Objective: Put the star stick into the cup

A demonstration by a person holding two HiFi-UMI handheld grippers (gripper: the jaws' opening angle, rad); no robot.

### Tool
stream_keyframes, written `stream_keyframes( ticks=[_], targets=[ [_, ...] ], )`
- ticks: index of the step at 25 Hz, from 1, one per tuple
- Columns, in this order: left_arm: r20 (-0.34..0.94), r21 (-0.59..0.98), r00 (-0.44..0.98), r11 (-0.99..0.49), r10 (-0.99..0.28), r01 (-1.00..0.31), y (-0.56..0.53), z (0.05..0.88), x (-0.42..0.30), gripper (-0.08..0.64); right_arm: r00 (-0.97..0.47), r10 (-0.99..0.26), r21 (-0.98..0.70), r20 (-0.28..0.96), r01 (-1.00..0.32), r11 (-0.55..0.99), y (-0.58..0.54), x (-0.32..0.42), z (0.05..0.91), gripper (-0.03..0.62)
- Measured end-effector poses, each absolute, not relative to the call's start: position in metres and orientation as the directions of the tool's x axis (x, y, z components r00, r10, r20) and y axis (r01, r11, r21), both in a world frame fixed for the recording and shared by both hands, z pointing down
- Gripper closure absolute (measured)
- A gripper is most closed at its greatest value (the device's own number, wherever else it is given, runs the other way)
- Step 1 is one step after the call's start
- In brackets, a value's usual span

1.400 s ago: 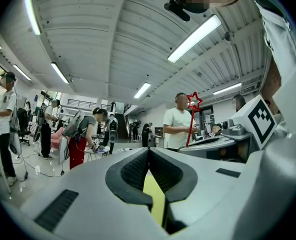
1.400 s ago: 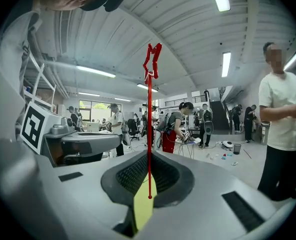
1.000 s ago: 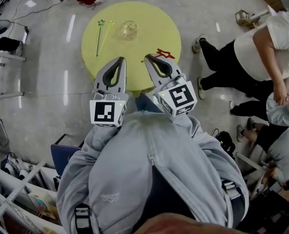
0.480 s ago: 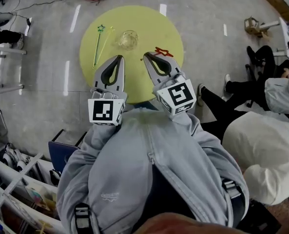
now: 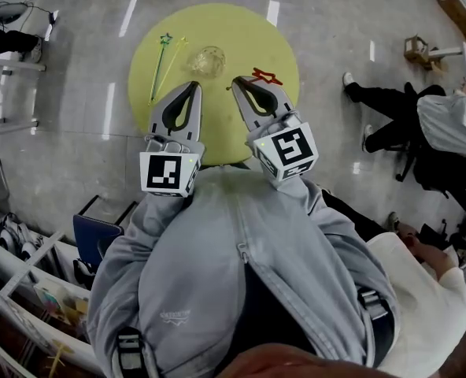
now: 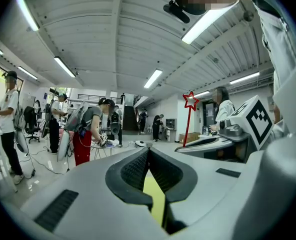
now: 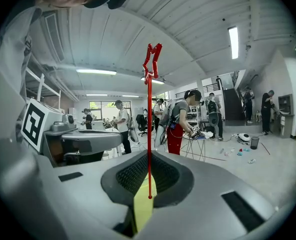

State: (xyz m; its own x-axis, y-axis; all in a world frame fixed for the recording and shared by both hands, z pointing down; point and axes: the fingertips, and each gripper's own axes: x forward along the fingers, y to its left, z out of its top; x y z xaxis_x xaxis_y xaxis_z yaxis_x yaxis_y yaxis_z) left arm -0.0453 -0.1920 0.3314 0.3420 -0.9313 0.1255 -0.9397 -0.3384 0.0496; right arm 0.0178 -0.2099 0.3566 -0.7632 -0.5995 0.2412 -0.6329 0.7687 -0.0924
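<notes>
Right gripper view has the right tool (image 7: 149,155) pinched fully together on the thin shaft of the red star stick (image 7: 149,114). The grip is low on the shaft: only a short tail reaches back into the hollow between the jaws, and the star stands far out beyond the tips.

The left tool (image 6: 148,149) is closed too, with nothing in it.

The step in hand looks like carrying the stick to the cup (image 5: 207,60). With so much length ahead of the grip, the star end will swing widely on any wrist turn, so the approach should be slow. The tool needs tipping until the stick points down into the cup's mouth. It should let go only once the leading end is well inside the rim. The glass cup may slide or tip if nudged, and the free left tool could steady it.

Only the head view shows the cup. It stands on the yellow table (image 5: 241,38) just past both tool tips, with a green star stick (image 5: 159,68) lying to its left. That view shows little of the grip itself. The left gripper view catches the red star off to its right.
</notes>
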Motion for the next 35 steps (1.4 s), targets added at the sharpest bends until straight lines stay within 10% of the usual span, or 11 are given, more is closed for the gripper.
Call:
stream_keyframes(
  ticks=[35],
  targets=[
    [0.222, 0.116, 0.439, -0.424, -0.870, -0.898, -0.309, 0.420, -0.092, 0.543, -0.726, -0.588, -0.107, 0.356, -0.657, 0.746, -0.334, -0.050, 0.447, 0.557]
  ],
)
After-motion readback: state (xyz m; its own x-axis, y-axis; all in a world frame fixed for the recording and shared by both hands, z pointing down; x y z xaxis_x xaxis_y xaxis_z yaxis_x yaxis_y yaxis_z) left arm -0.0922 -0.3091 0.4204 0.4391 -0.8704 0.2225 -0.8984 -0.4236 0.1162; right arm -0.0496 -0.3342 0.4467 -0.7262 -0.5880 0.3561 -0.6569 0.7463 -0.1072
